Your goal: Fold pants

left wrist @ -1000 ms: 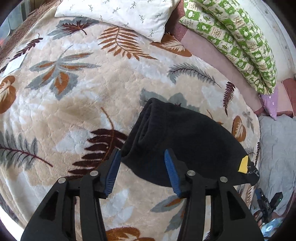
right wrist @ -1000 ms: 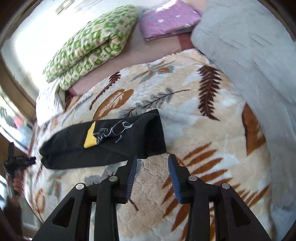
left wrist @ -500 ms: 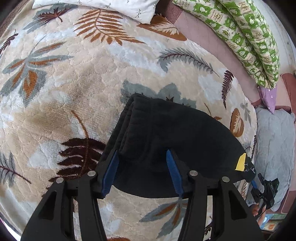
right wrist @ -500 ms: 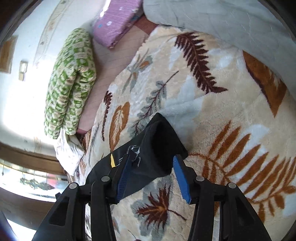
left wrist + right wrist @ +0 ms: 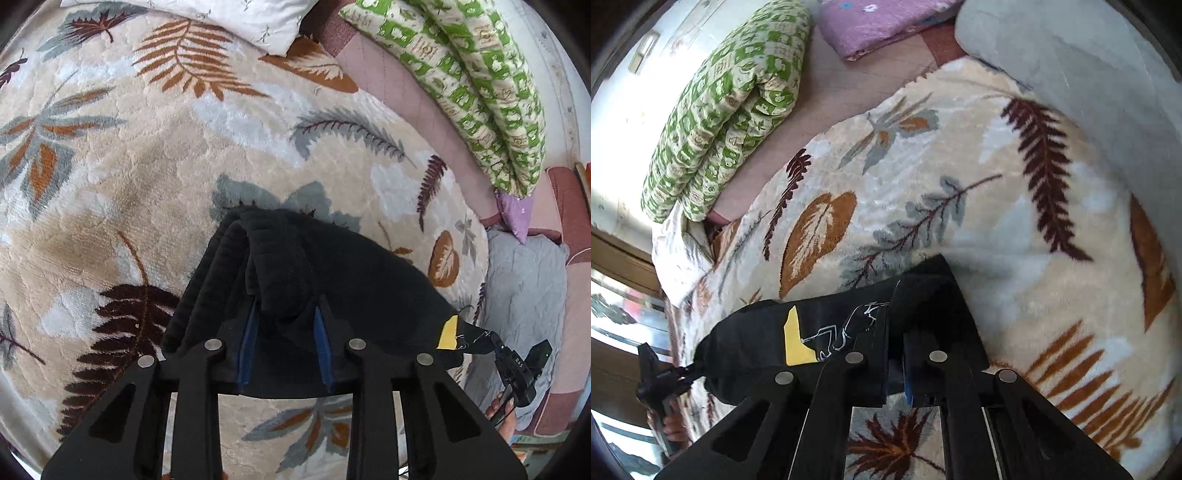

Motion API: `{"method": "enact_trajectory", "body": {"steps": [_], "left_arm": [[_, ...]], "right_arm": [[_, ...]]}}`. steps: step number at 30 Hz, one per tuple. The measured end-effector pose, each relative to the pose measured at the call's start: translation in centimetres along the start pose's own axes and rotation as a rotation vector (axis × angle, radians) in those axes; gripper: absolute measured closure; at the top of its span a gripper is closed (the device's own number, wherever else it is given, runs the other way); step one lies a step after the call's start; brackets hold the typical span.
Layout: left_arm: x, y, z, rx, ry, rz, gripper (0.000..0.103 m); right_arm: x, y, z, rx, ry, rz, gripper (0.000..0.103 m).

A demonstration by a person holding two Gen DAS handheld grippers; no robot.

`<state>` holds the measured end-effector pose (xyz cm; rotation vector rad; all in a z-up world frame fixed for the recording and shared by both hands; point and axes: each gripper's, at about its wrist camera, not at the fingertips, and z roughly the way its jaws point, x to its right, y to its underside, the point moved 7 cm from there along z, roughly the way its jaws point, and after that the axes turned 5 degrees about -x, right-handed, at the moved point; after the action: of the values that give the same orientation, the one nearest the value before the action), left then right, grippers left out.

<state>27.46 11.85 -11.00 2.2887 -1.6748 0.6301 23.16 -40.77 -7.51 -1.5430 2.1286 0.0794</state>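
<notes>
The black pants (image 5: pixel 354 280) lie folded lengthwise on a leaf-patterned blanket, with a yellow patch (image 5: pixel 448 334) near one end. My left gripper (image 5: pixel 284 314) is shut on a bunched fold of the pants at their left end. In the right wrist view the pants (image 5: pixel 827 332) show the yellow patch (image 5: pixel 796 343) and white line print. My right gripper (image 5: pixel 895 328) is shut on the pants' right end, the fabric pinched between narrow jaws. The right gripper (image 5: pixel 517 373) also shows at the far end in the left wrist view.
The cream blanket (image 5: pixel 129 166) covers the bed. A green patterned quilt (image 5: pixel 480 85) lies along the wall, a white pillow (image 5: pixel 221 14) at the head, a purple folded cloth (image 5: pixel 882 22) and grey bedding (image 5: pixel 1089 81) beside the blanket.
Both grippers moved onto the ends of the pants and closed on the fabric. They were open above the cloth before.
</notes>
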Motion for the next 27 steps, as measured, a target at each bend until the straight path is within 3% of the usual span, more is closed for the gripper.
{"method": "enact_trajectory", "body": {"steps": [3, 5, 7, 15, 23, 27], "left_arm": [[0.7, -0.5, -3.6, 0.076, 0.074, -0.004, 0.076], [0.6, -0.2, -4.5, 0.085, 0.070, 0.016, 0.076], [0.0, 0.7, -4.2, 0.073, 0.039, 0.041, 0.076], [-3.3, 4.7, -0.6, -0.028, 0.001, 0.052, 0.076], [-4.8, 5.6, 0.0, -0.063, 0.036, 0.005, 0.076], [-4.9, 6.1, 0.3, -0.085, 0.032, 0.000, 0.076]], "right_arm": [[-2.4, -2.8, -1.9, 0.080, -0.031, -0.037, 0.098], [-4.5, -4.7, -4.5, 0.192, -0.098, -0.089, 0.098], [-5.5, -5.4, -5.6, 0.251, -0.103, -0.145, 0.098], [-0.5, -0.1, -0.8, 0.157, -0.084, -0.159, 0.098], [3.0, 4.3, -1.6, 0.154, -0.134, -0.141, 0.098], [5.0, 5.2, -0.9, 0.114, -0.067, -0.119, 0.093]]}}
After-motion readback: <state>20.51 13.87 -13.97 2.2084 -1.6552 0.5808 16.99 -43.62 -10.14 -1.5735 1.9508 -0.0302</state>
